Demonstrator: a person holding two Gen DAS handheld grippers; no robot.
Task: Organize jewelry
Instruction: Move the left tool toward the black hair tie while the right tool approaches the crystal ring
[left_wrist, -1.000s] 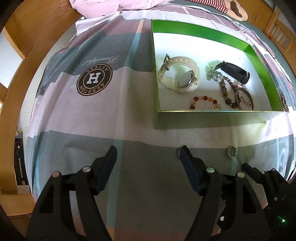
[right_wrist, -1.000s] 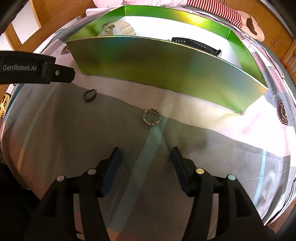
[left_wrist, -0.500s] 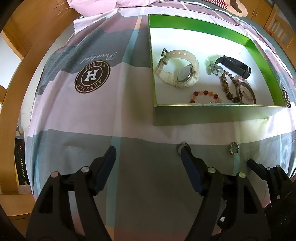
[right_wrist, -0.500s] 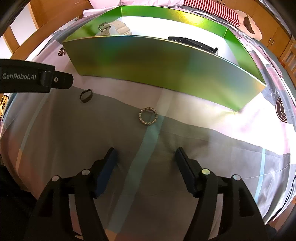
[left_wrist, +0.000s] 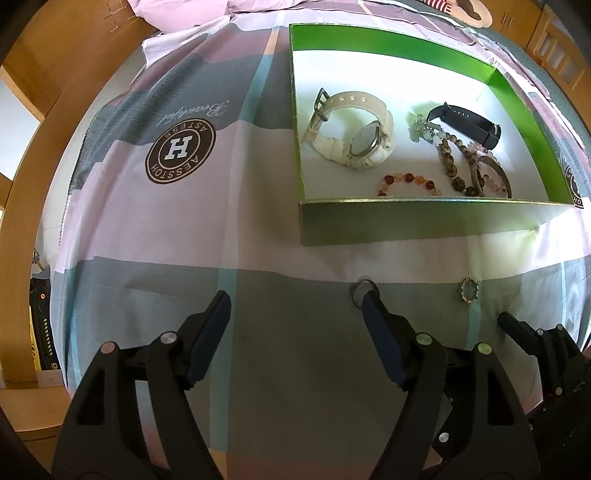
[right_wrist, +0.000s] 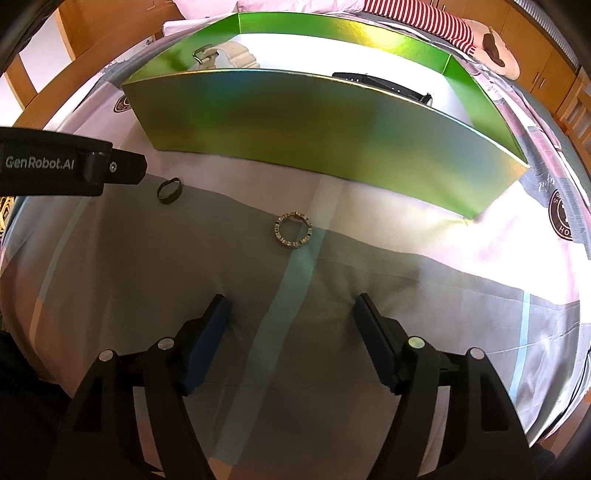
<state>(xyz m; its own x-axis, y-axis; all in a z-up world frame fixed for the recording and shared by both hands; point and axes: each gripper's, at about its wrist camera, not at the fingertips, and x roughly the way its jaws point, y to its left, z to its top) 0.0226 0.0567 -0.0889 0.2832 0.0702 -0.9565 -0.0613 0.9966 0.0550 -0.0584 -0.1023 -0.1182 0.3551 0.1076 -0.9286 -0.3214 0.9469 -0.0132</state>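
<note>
Since a second ago the right gripper (right_wrist: 290, 306) widened its jaws and they were still opening, nothing between them. The left gripper's view shifted slightly, so the dark ring (left_wrist: 360, 290) came out from behind its right finger tip.

Left gripper (left_wrist: 295, 302): jaws wide, empty, pointing steeply down at the bed sheet (left_wrist: 258, 229). In its own view the dark ring sat at about 1 o'clock, right at the tip of the right finger (left_wrist: 373, 308); could not tell if touching. So off-centre, not between the fingers.

Right gripper: the stone-set ring (right_wrist: 293, 229) lay flat at 12 o'clock, ahead of the fingertips and roughly on the centreline, apart from them. Flat round band, no long axis to line up. The dark ring was at about 10 o'clock there, near the left gripper's body.

Judgement: right gripper was better lined up for the stone-set ring; left was nearer the dark one but needed a sideways shift.

Further out: green box (left_wrist: 406, 221) at 12 to 1 o'clock, already holding the white watch (left_wrist: 351, 136), black band (left_wrist: 469, 120) and bead bracelets (left_wrist: 410, 181).
</note>
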